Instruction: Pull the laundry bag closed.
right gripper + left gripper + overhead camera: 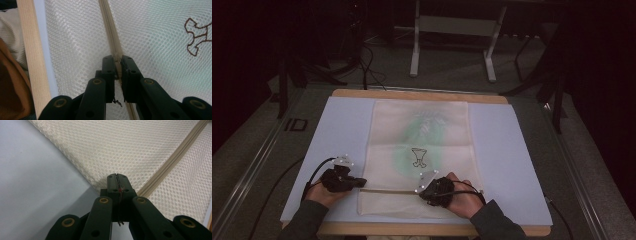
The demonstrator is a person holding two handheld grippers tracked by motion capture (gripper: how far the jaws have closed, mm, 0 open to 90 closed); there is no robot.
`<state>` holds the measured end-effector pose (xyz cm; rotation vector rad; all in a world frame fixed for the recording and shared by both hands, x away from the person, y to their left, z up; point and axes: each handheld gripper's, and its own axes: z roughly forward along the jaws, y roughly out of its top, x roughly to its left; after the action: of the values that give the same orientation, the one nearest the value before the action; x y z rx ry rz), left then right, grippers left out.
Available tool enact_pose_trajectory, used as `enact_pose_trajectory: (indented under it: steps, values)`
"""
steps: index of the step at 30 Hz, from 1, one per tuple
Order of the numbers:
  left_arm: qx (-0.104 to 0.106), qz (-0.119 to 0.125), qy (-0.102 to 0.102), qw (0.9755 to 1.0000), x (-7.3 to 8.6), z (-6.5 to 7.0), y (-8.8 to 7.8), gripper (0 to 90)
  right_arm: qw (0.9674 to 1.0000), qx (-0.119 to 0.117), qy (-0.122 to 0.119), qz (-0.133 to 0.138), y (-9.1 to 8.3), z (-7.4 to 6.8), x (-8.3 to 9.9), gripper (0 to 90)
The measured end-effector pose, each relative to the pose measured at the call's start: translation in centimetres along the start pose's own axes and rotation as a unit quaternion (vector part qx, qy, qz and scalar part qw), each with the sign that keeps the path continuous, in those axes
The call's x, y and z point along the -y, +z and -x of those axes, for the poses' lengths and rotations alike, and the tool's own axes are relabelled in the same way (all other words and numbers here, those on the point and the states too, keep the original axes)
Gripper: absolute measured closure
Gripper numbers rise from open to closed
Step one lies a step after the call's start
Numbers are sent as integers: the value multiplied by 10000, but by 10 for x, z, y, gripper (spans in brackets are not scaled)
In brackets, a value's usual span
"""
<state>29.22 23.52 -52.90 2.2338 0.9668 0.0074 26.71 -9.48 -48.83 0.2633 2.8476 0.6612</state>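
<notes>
Tools first: the left tool (360, 183) sits at the left end of the zip line with its jaws pressed together on the corner of the mesh bag (419, 150), while the right tool (428, 192) rests farther along, its jaws closed on the zipper (387, 190) itself.

Largest in the scene is the tabletop (507, 150), covered by a pale blue mat with a wooden edge showing at near and far sides. On it the mesh bag lies flat and lengthwise, reaching from the far side almost to the near edge, with a greenish garment and a small dark outlined figure (419, 157) showing through the netting. The zipper runs across the bag near the person's side, between the two hands.

The step in hand looks like working the zipper along its track. To do it well, the left tool (117, 177) should keep its pinch on the fabric corner and pull gently away so the track stays taut and straight. The right tool (118, 61) ought to travel parallel to the zipper (110, 30), low and level, without lifting the netting; bunched mesh would likely jam the slider. Whether the pull tab itself is caught, I cannot tell.
</notes>
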Motion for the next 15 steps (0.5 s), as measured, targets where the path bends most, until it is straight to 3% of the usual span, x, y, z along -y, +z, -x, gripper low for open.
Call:
enact_pose_trajectory:
  steps: [15]
  values:
    - [10,6,-6,10000,0,0,0,900,10000,15,40,23,-6,4,15,820]
